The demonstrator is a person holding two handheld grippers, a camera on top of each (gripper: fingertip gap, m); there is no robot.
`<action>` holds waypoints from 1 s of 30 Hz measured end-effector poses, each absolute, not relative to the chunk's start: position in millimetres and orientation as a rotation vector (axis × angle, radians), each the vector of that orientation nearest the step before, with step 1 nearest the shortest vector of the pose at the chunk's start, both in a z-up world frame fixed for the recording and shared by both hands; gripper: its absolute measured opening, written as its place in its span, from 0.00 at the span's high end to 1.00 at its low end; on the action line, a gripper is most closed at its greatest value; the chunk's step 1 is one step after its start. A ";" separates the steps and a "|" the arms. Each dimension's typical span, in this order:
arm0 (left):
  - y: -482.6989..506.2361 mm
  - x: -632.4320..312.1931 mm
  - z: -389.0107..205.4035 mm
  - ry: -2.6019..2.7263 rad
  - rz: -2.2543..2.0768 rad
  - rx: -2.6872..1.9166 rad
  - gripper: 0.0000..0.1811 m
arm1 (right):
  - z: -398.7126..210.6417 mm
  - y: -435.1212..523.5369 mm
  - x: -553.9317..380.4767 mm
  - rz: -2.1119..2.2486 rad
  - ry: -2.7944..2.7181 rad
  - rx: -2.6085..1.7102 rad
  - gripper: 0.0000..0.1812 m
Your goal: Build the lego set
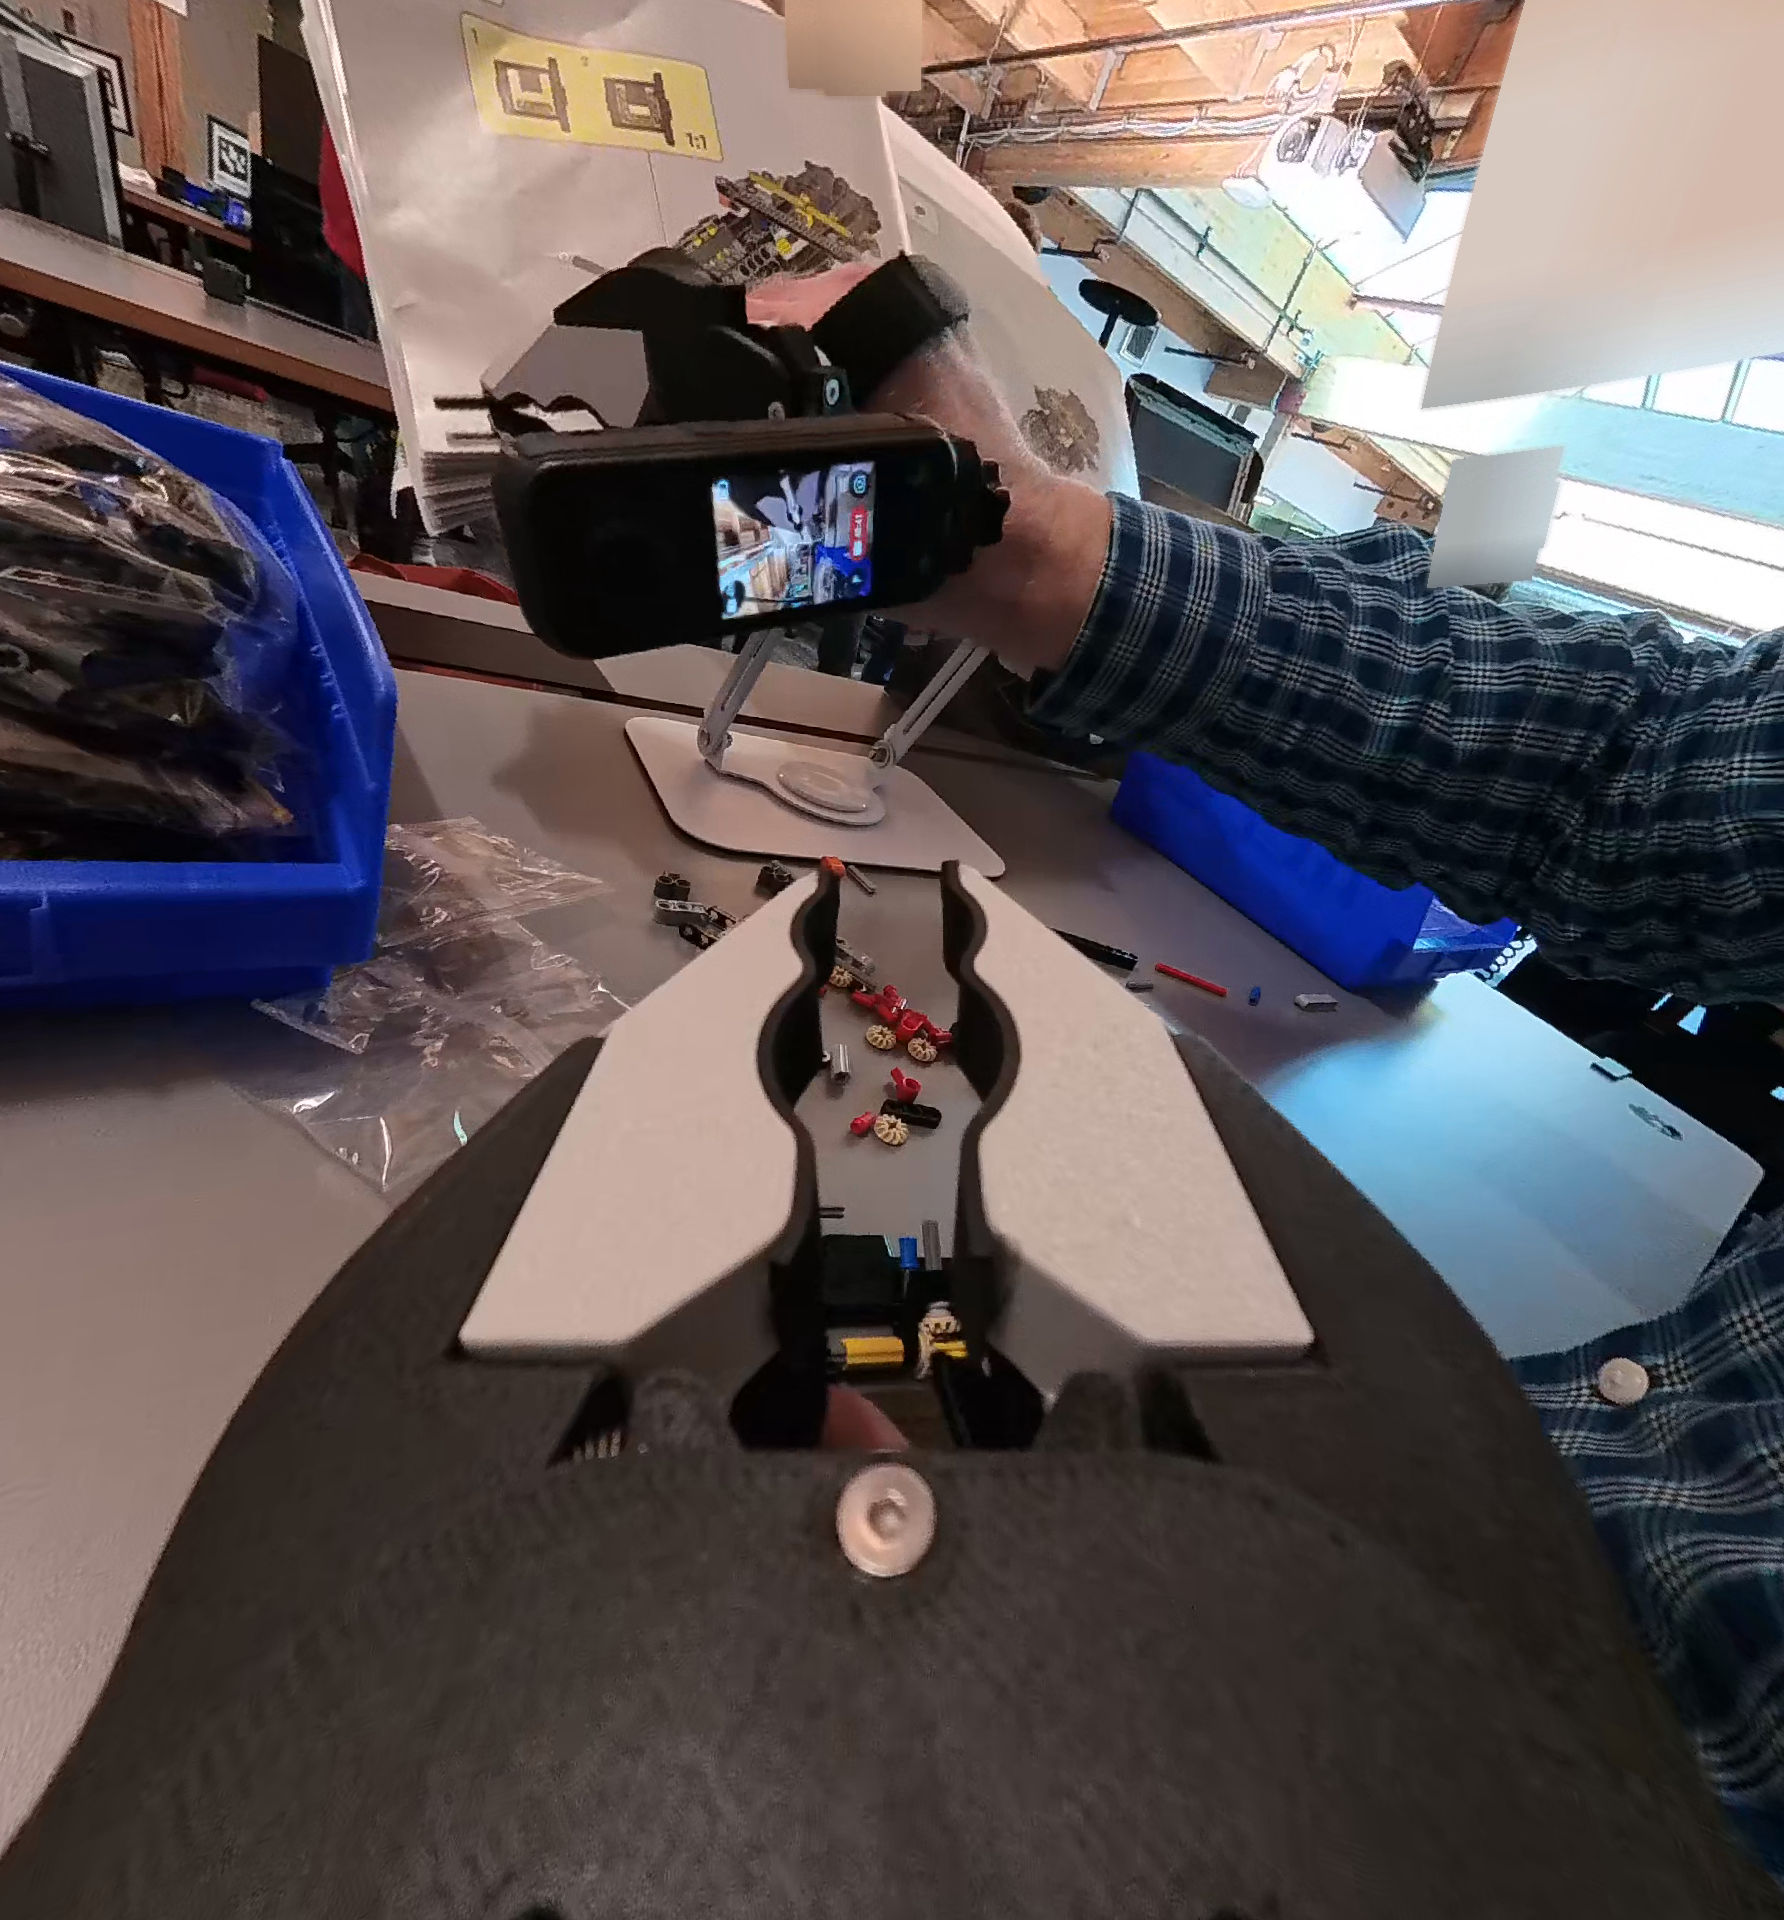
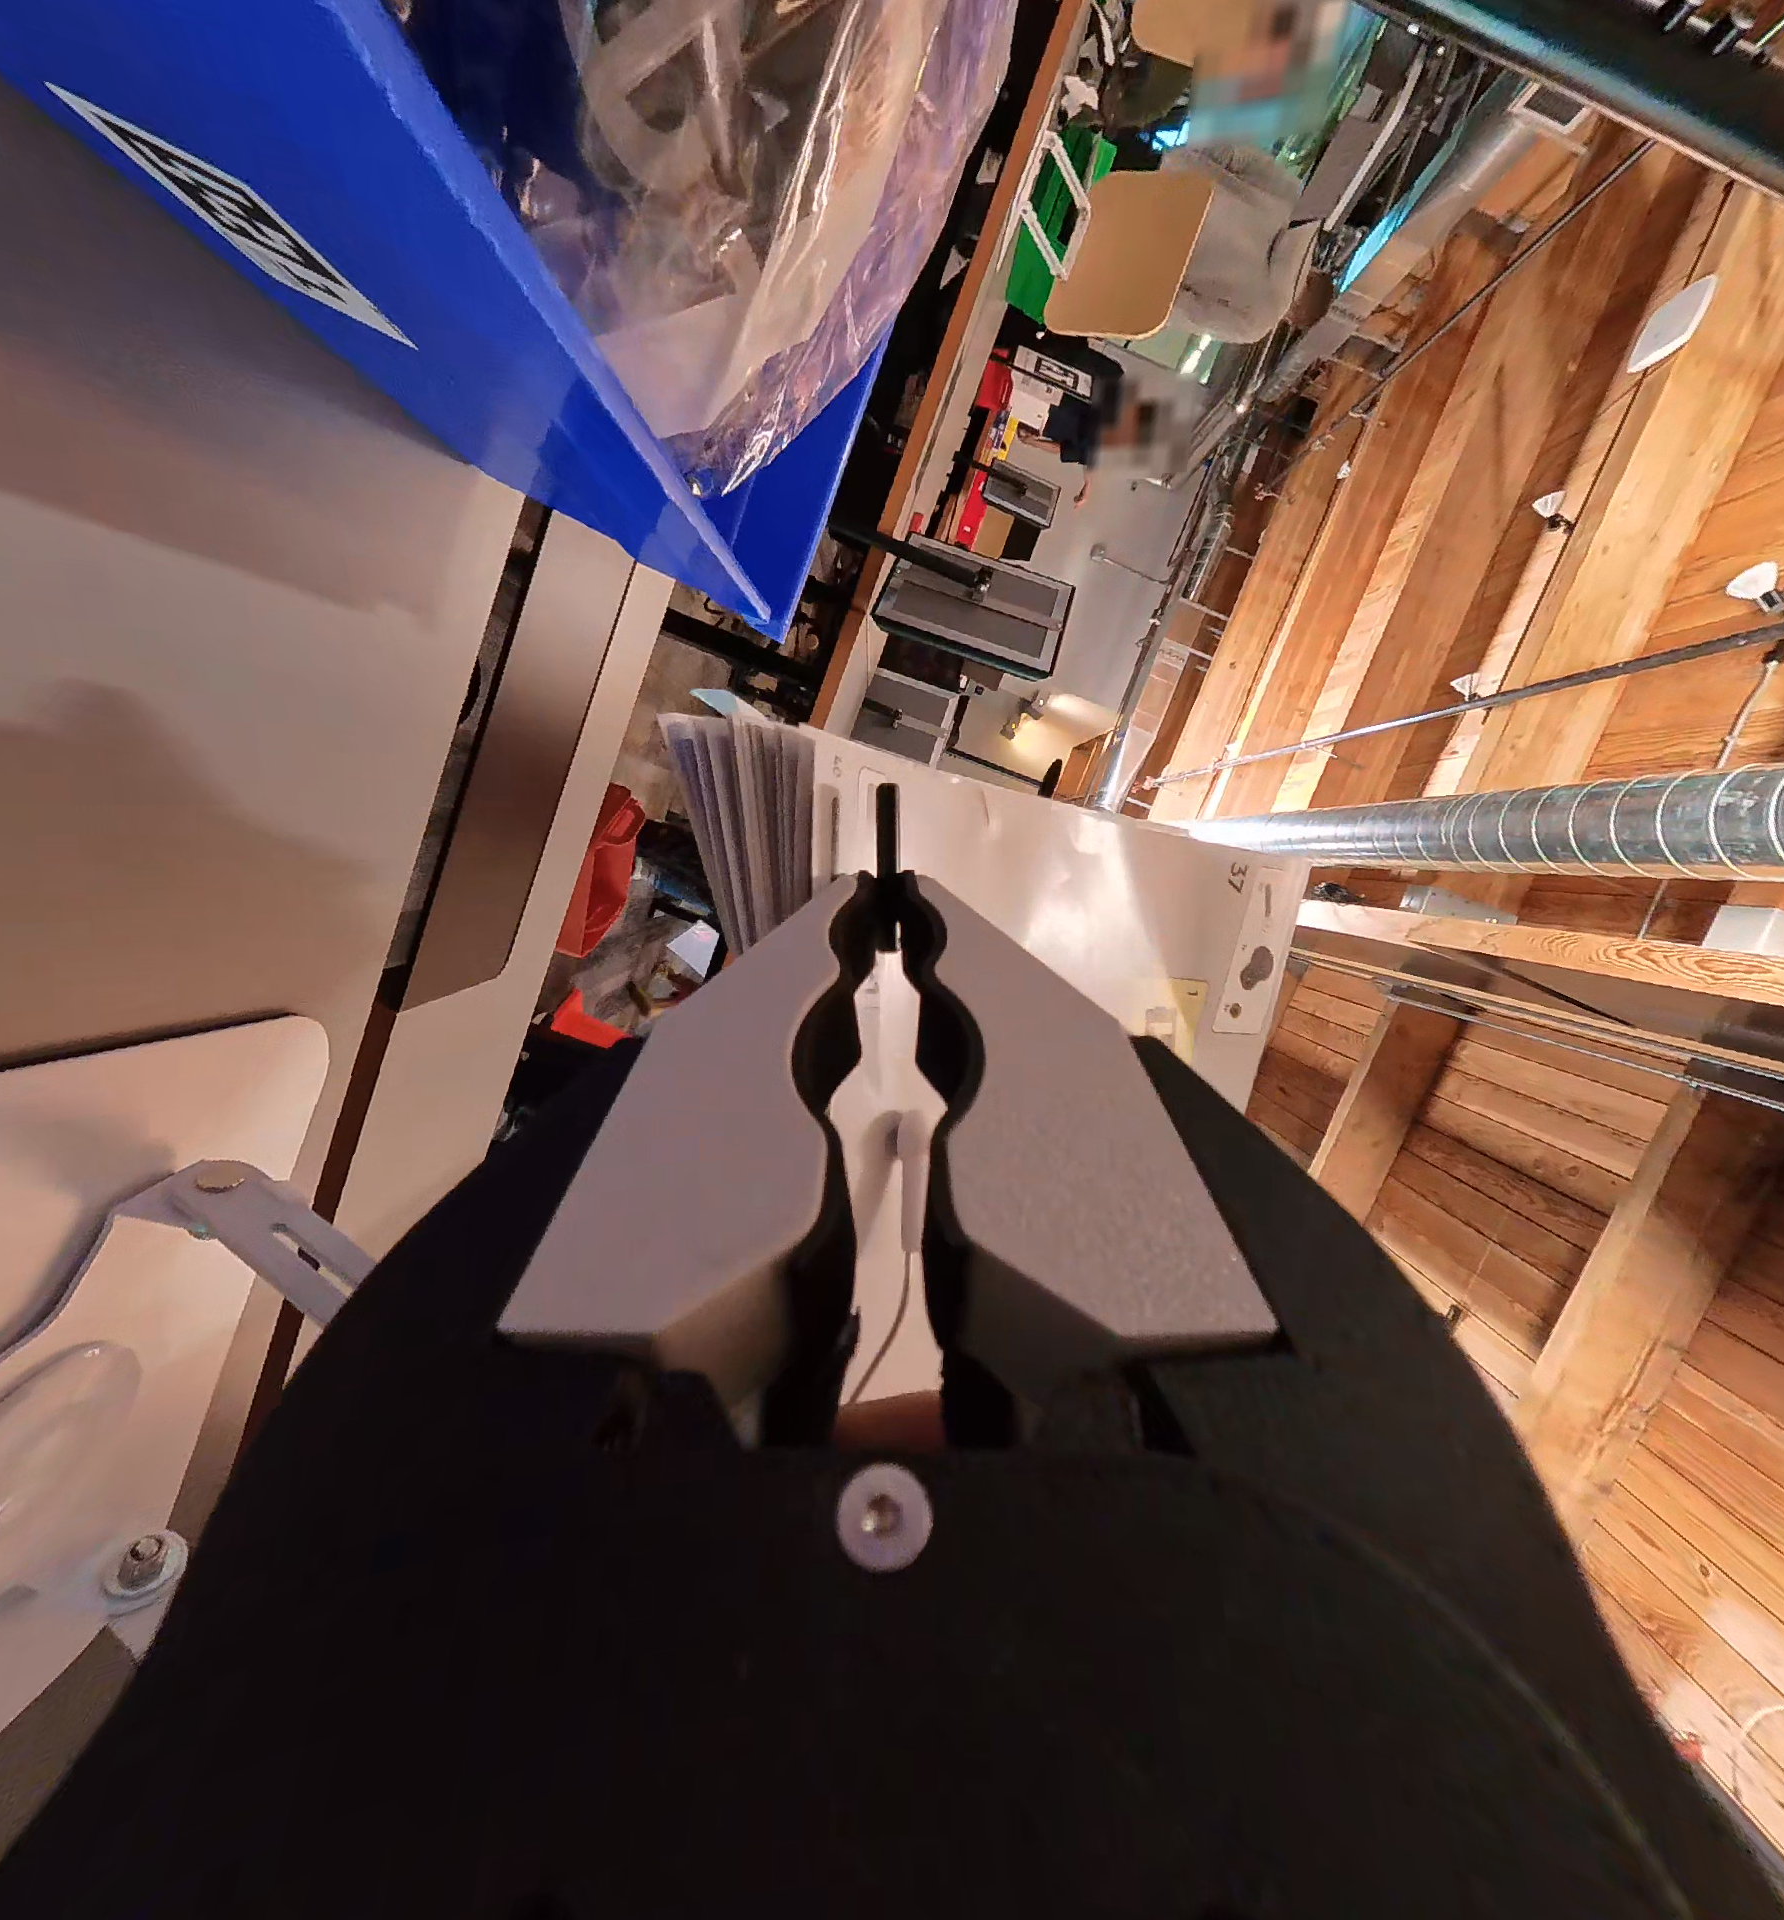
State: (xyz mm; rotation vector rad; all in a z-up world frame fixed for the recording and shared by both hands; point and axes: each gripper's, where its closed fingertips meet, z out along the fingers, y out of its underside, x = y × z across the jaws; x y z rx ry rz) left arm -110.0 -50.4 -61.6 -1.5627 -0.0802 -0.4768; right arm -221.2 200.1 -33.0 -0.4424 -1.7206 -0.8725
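My left gripper [image 1: 890, 883] is open and empty, held low over the grey table [image 1: 1387, 1122]. Between its fingers I see loose Lego parts: red pieces with tan gears [image 1: 893, 1013] and a small grey pin [image 1: 839, 1065]. A black and yellow Lego assembly [image 1: 867, 1309] shows through the gap near the gripper's base. My right gripper [image 2: 888, 904] is shut on a thin black axle [image 2: 886, 831] that sticks out past its tips. It is turned on its side and raised in front of the instruction booklet [image 2: 1075, 883]. It also shows in the left wrist view [image 1: 503, 410], held by a hand.
A blue bin [image 1: 140, 914] full of bagged parts stands at the left, with loose plastic bags [image 1: 452, 987] beside it. A second blue bin [image 1: 1283, 883] lies at the right under a plaid sleeve [image 1: 1490, 707]. The booklet [image 1: 576, 208] rests on a white stand [image 1: 815, 800]. Tip to tip, the grippers are about 30 centimeters apart.
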 end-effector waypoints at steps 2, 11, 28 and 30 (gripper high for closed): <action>-50.6 -110.1 -61.8 -0.080 -0.477 -1.564 0.90 | -28.4 192.7 -216.7 -0.837 -1.715 -0.448 0.99; -50.0 -107.2 -62.1 -0.071 -0.477 -1.569 0.90 | -55.9 135.7 -74.9 -0.473 -1.962 -0.779 1.00; -39.1 -80.1 -74.7 0.026 -0.422 -1.650 0.89 | -189.8 93.2 104.1 0.218 -2.009 -1.657 0.99; -38.1 -76.6 -75.3 0.039 -0.422 -1.654 0.88 | -192.6 90.1 107.4 0.262 -1.990 -1.690 0.97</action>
